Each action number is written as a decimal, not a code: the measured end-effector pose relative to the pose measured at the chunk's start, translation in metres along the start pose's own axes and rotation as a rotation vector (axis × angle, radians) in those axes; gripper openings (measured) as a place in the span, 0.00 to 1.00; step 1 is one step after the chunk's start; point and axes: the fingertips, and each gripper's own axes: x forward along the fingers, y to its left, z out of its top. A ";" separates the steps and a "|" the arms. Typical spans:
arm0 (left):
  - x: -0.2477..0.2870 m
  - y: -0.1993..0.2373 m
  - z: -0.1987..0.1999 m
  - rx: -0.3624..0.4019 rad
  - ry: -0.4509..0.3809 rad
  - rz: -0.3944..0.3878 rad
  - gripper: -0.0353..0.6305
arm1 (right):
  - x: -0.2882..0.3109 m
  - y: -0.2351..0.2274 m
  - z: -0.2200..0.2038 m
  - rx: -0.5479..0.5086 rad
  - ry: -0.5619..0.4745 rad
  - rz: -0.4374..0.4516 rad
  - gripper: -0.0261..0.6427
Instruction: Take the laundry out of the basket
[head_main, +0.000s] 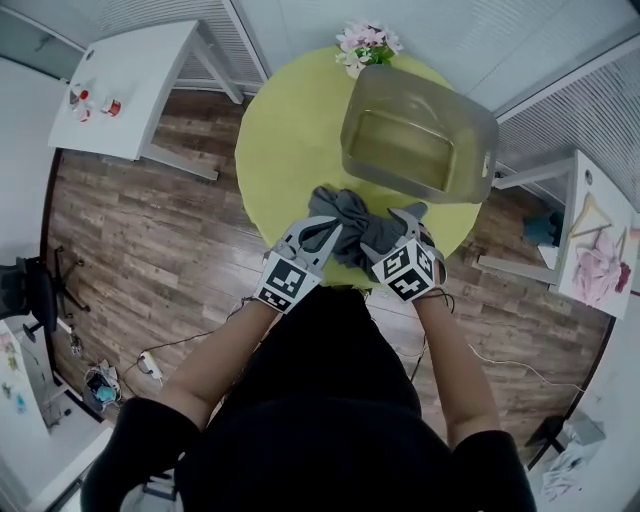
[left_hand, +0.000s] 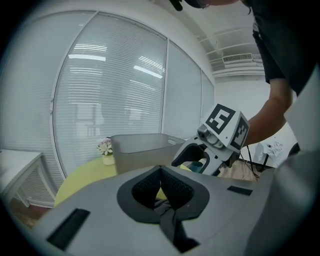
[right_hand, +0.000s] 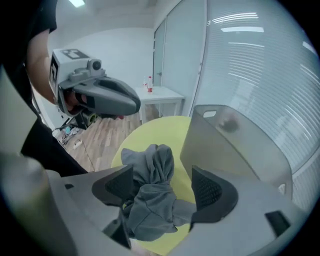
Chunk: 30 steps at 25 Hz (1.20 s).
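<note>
Head view: a wood floor (head_main: 150, 240) carries a round yellow-green table (head_main: 290, 130), with flowers (head_main: 365, 45) at its far edge. The grey basket (head_main: 430, 95) stands on the far half and appears empty. The grey garment (head_main: 355, 215) lies bunched on the table's near edge, outside the basket, between the left gripper (head_main: 325, 232) and the right gripper (head_main: 405, 222).

Left gripper view: the fingers (left_hand: 177, 187) are pressed together, with a dark fold of the garment pinched between them. The basket stands beyond them.

Right gripper view: the fingers (right_hand: 210, 192) stand wide apart, holding nothing. The garment is crumpled between them, soft and heavily creased.

Assessment: removal looks essentially complete. To finish cleanly, the right fingers should close on the thick bunch, not a loose edge, so both grips spread the cloth evenly.
</note>
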 end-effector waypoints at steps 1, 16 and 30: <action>-0.003 -0.003 0.007 0.003 -0.008 -0.008 0.06 | -0.012 -0.002 0.006 0.027 -0.037 -0.015 0.58; -0.052 -0.059 0.136 0.035 -0.221 -0.141 0.06 | -0.202 -0.003 0.090 0.309 -0.736 -0.112 0.58; -0.054 -0.087 0.178 0.043 -0.307 -0.195 0.06 | -0.250 -0.002 0.108 0.250 -0.872 -0.225 0.07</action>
